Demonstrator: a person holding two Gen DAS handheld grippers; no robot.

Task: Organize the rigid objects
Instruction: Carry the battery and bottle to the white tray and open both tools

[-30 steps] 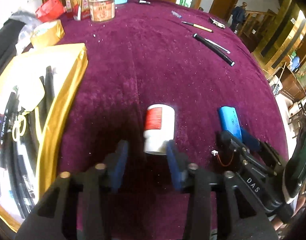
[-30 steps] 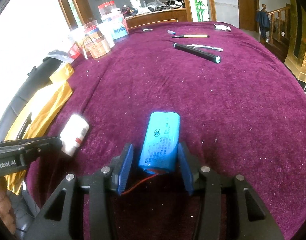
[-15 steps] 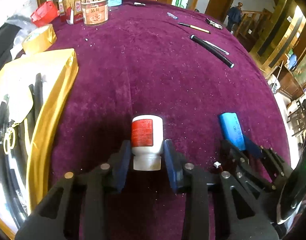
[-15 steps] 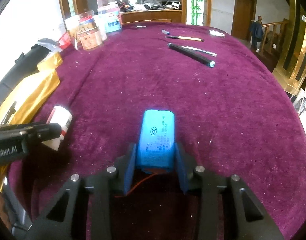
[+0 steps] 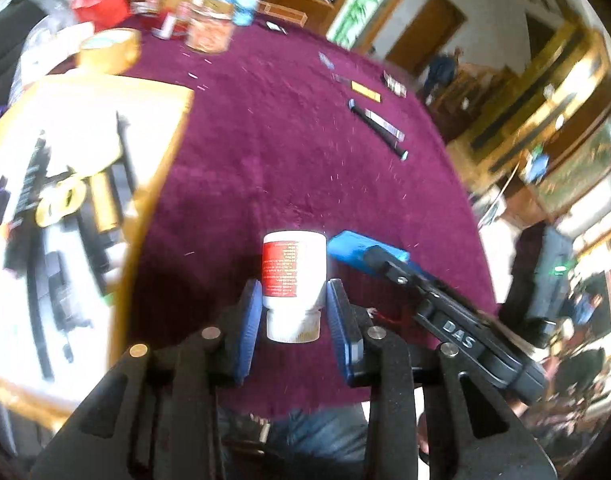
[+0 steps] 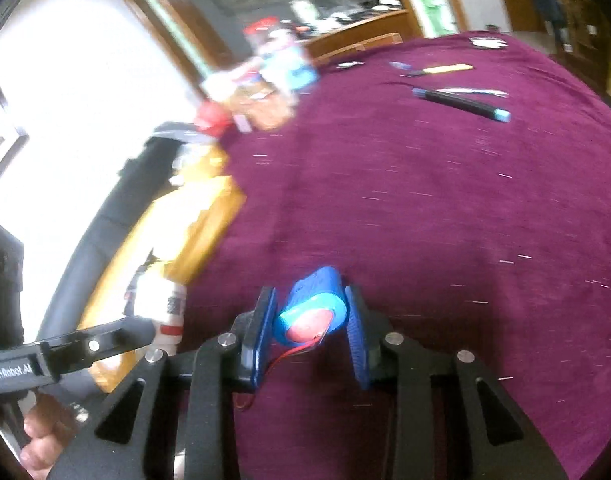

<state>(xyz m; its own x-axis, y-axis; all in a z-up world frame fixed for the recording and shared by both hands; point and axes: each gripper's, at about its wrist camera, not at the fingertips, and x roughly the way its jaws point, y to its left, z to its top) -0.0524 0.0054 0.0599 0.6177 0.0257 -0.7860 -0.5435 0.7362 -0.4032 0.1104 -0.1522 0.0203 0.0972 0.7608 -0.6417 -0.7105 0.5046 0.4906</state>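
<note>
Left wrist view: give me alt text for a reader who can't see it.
The left gripper clamps a white bottle with a red label above a maroon tablecloth. A gold tray of dark tools lies left; the right gripper holds a blue battery pack.

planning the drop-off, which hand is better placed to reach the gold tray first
Left, probably. Its fingers grip the bottle right beside the gold tray; the right gripper with the blue battery sits farther from it.
</note>
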